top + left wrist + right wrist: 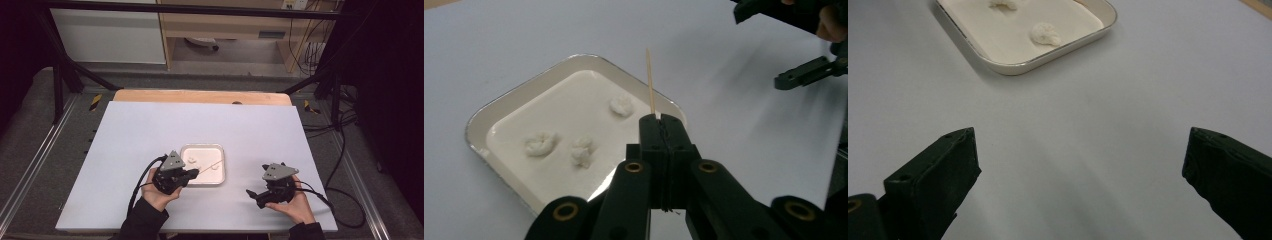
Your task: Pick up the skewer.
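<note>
A small white tray (221,150) with a metal rim sits near the middle front of the table; its rim (479,117) shows close up in the left gripper view. Three white fluffy lumps lie in it: one (540,144), another (582,150) and a third (622,105), which also appears as a lump (1046,33) in the right gripper view. My left gripper (662,120) is shut on a thin wooden skewer (650,80) that points out over the tray. My right gripper (1078,165) stands open over bare table, right of the tray (1013,67).
The table is covered by a pale sheet (150,130), with a wooden edge (200,96) at the back. Cables (345,145) trail off the right side. A black frame and shelving stand beyond the table.
</note>
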Action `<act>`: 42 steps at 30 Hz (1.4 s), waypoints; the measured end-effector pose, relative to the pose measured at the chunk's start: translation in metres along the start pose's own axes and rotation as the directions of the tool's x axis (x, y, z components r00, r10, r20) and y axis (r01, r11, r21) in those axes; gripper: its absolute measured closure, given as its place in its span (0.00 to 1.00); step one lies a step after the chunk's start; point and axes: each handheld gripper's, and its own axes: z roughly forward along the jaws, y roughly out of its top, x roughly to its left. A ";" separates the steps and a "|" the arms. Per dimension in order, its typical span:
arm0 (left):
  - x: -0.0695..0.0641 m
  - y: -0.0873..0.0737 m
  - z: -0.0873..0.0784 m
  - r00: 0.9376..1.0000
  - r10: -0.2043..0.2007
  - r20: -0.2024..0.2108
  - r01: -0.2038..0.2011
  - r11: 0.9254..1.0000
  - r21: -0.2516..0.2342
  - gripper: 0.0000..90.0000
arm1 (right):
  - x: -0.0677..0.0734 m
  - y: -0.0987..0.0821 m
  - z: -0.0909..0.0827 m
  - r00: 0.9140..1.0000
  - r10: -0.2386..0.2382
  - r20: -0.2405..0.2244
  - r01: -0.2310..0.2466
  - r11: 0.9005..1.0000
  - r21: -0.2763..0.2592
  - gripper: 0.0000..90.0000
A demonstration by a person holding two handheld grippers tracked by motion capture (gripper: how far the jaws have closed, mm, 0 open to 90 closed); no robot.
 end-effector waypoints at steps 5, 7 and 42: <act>-0.005 0.004 0.002 0.999 0.022 0.043 -0.023 1.000 0.021 0.99 | 0.007 0.012 0.003 0.996 -0.089 0.015 0.089 0.996 0.023 0.06; -0.006 0.005 0.002 0.998 0.030 0.054 -0.031 0.999 0.026 0.99 | 0.010 0.019 0.004 0.991 -0.135 0.023 0.134 0.990 0.044 0.06; -0.028 0.033 0.031 0.977 0.147 0.152 -0.164 0.981 0.107 0.99 | 0.027 0.041 0.014 0.767 -0.642 0.021 0.639 0.766 0.071 0.60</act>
